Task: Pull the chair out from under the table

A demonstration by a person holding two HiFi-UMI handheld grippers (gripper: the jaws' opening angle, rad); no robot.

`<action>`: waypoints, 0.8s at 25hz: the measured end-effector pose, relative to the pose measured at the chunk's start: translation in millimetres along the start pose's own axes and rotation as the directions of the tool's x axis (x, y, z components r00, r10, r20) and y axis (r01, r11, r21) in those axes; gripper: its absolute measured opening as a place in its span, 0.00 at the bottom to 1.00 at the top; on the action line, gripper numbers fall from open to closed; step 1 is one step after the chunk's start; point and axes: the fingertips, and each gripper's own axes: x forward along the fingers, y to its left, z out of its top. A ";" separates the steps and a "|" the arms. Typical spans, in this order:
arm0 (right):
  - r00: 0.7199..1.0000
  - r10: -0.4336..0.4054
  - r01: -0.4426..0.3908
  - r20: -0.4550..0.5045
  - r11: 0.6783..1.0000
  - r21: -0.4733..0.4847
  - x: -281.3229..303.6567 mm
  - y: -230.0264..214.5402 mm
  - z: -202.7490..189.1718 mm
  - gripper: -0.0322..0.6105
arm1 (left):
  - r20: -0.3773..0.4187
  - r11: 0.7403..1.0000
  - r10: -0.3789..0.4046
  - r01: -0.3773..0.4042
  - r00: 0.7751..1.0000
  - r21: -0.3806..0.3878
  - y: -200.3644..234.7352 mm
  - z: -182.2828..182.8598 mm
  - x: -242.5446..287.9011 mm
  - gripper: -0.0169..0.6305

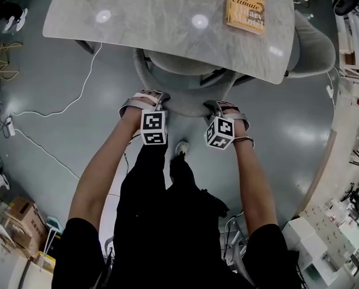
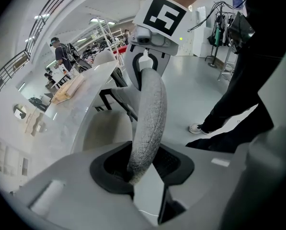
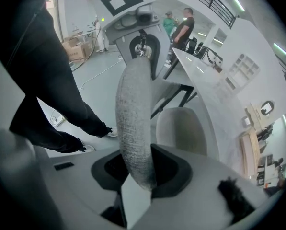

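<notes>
The grey upholstered chair (image 1: pixel 188 108) is tucked under the marble-look table (image 1: pixel 137 17); only its curved backrest rim and part of the seat show. My left gripper (image 1: pixel 148 101) grips the rim's left part and my right gripper (image 1: pixel 221 108) its right part, both pointing steeply down. In the left gripper view the fuzzy rim (image 2: pixel 150 114) runs down between the black pads of the left gripper (image 2: pixel 142 169), which close on it. In the right gripper view the rim (image 3: pixel 133 123) sits likewise in the right gripper (image 3: pixel 142 174), beside the seat (image 3: pixel 181 128).
An orange book (image 1: pixel 246 6) lies on the table's far right. A second grey chair (image 1: pixel 314 41) stands at the table's right end. White cables (image 1: pixel 65 107) trail over the floor at left, boxes (image 1: pixel 23 221) sit lower left. My shoe (image 1: pixel 181 147) is just behind the chair.
</notes>
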 end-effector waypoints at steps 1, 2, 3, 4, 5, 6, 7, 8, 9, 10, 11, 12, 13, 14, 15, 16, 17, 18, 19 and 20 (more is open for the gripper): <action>1.000 0.001 -0.001 0.000 1.000 0.003 0.2 2.4 0.6 0.23 | -0.001 1.000 0.000 0.000 1.000 -0.001 -2.5 -0.6 -0.3 0.23; 1.000 0.003 -0.003 0.000 1.000 0.005 0.1 4.8 1.0 0.23 | -0.003 1.000 -0.001 0.001 1.000 -0.001 -4.9 -0.8 -0.7 0.23; 1.000 0.004 -0.004 -0.001 1.000 0.009 -0.1 7.1 1.2 0.23 | -0.004 1.000 -0.003 0.003 1.000 -0.001 -7.0 -0.8 -1.0 0.23; 1.000 0.005 -0.005 -0.001 1.000 0.011 -0.4 9.2 1.4 0.23 | -0.006 1.000 -0.005 0.005 1.000 -0.001 -8.8 -0.8 -1.4 0.23; 1.000 0.007 -0.007 -0.001 1.000 0.013 -0.7 11.1 1.9 0.23 | -0.008 1.000 -0.007 0.007 1.000 0.000 -10.4 -1.1 -1.8 0.23; 1.000 0.009 -0.009 0.000 1.000 0.015 -1.0 12.8 2.5 0.22 | -0.010 1.000 -0.009 0.009 1.000 0.001 -11.8 -1.5 -2.2 0.23; 1.000 0.009 -0.009 0.000 1.000 0.016 -1.4 14.2 3.0 0.22 | -0.011 1.000 -0.012 0.012 1.000 0.004 -12.8 -1.6 -2.5 0.23; 1.000 0.009 -0.009 0.001 1.000 0.017 -1.7 15.4 3.1 0.22 | -0.012 1.000 -0.014 0.014 1.000 0.007 -13.6 -1.5 -2.7 0.22; 1.000 0.008 -0.008 0.001 1.000 0.019 -1.9 16.5 3.2 0.22 | -0.014 1.000 -0.017 0.017 1.000 0.008 -14.4 -1.5 -2.8 0.22; 1.000 0.009 -0.009 0.000 1.000 0.022 -1.9 17.6 3.5 0.22 | -0.016 1.000 -0.019 0.019 1.000 0.007 -15.3 -1.7 -2.8 0.22; 1.000 0.010 -0.010 0.000 1.000 0.024 -1.6 18.7 3.9 0.22 | -0.019 1.000 -0.020 0.021 1.000 0.004 -16.4 -2.2 -2.8 0.22; 1.000 0.012 -0.012 -0.001 1.000 0.025 -1.2 19.7 4.5 0.22 | -0.021 1.000 -0.020 0.020 1.000 0.001 -17.5 -2.9 -2.9 0.23; 1.000 0.014 -0.014 -0.002 1.000 0.027 -0.8 20.6 4.8 0.22 | -0.023 1.000 -0.020 0.020 1.000 -0.003 -18.5 -3.4 -2.8 0.23; 1.000 0.016 -0.016 -0.003 0.999 0.029 -0.8 21.6 4.7 0.22 | -0.025 1.000 -0.019 0.019 1.000 -0.005 -19.5 -3.5 -2.6 0.23; 1.000 0.017 -0.017 -0.003 0.999 0.030 -1.0 22.7 4.5 0.22 | -0.027 1.000 -0.019 0.019 0.999 -0.006 -20.7 -3.3 -2.5 0.23; 1.000 0.018 -0.018 -0.003 0.999 0.031 -1.3 24.1 4.4 0.22 | -0.028 1.000 -0.020 0.020 0.999 -0.005 -22.1 -3.2 -2.7 0.23; 1.000 0.018 -0.018 -0.003 0.999 0.032 -1.8 25.5 4.8 0.22 | -0.030 1.000 -0.020 0.020 0.999 -0.004 -23.5 -3.3 -3.3 0.23; 1.000 0.017 -0.017 -0.003 0.999 0.032 -2.2 26.8 5.4 0.22 | -0.031 1.000 -0.020 0.020 0.999 -0.003 -25.0 -3.7 -4.0 0.23; 1.000 0.016 -0.016 -0.003 0.999 0.031 -2.3 28.1 6.1 0.22 | -0.032 1.000 -0.021 0.020 0.999 -0.003 -26.4 -4.1 -4.6 0.23; 1.000 0.016 -0.015 -0.003 0.999 0.030 -2.1 29.5 6.4 0.22 | -0.033 1.000 -0.021 0.021 0.999 -0.003 -28.0 -4.5 -4.8 0.23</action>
